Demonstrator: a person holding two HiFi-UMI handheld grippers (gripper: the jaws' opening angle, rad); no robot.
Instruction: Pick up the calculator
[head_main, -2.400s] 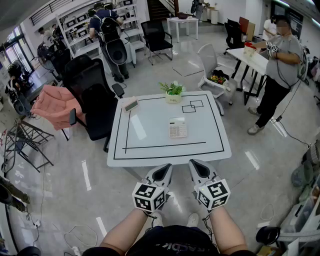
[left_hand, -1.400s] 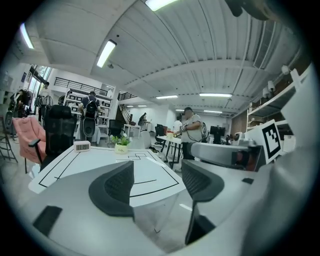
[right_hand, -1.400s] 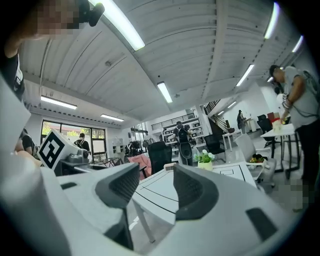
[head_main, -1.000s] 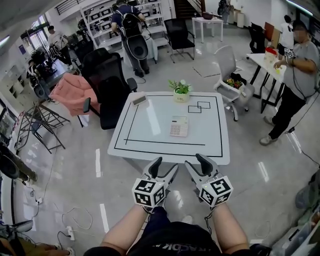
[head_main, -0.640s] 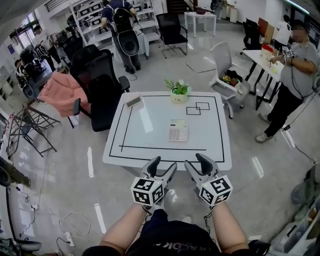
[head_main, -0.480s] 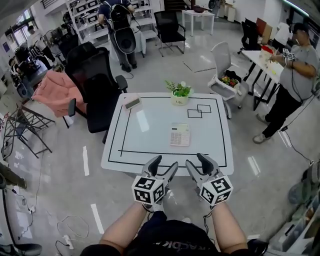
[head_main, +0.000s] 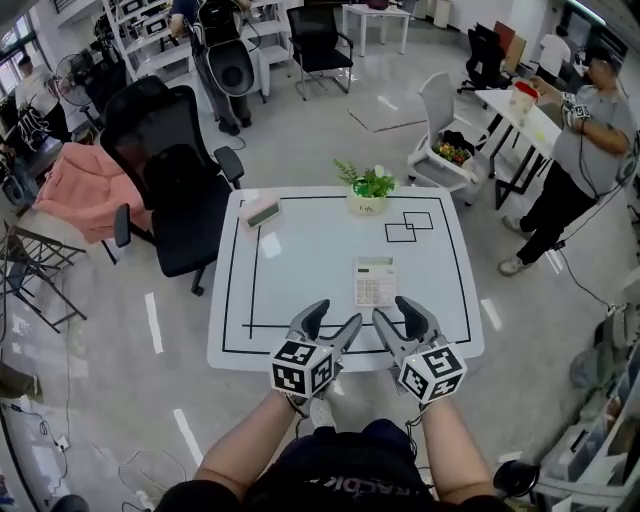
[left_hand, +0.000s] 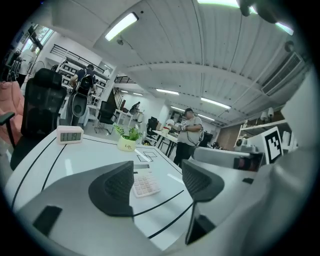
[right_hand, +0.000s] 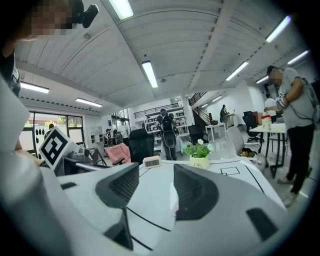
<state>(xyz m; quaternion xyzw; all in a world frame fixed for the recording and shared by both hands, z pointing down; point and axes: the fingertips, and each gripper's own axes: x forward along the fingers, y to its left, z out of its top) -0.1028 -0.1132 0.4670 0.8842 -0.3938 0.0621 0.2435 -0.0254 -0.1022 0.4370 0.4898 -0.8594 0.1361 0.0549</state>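
Observation:
A white calculator (head_main: 375, 281) lies flat on the white table (head_main: 300, 290), right of centre, inside the black outline. In the left gripper view the calculator (left_hand: 145, 183) shows between and beyond the jaws. My left gripper (head_main: 330, 322) hovers open over the table's near edge, left of the calculator. My right gripper (head_main: 398, 314) is open too, just short of the calculator's near end. Nothing is held in either. In the right gripper view the right-hand jaw hides most of the calculator; only a pale edge (right_hand: 173, 199) peeks out.
A small potted plant (head_main: 372, 190) stands at the table's far edge, and a digital clock (head_main: 264, 212) at the far left corner. Two small black squares (head_main: 408, 226) are marked on the table. A black office chair (head_main: 170, 190) stands to the left. A person (head_main: 580, 140) stands at right.
I have stepped up to the table; both grippers, formerly short of it over the floor, now reach over its near edge toward the calculator. Both stay open.

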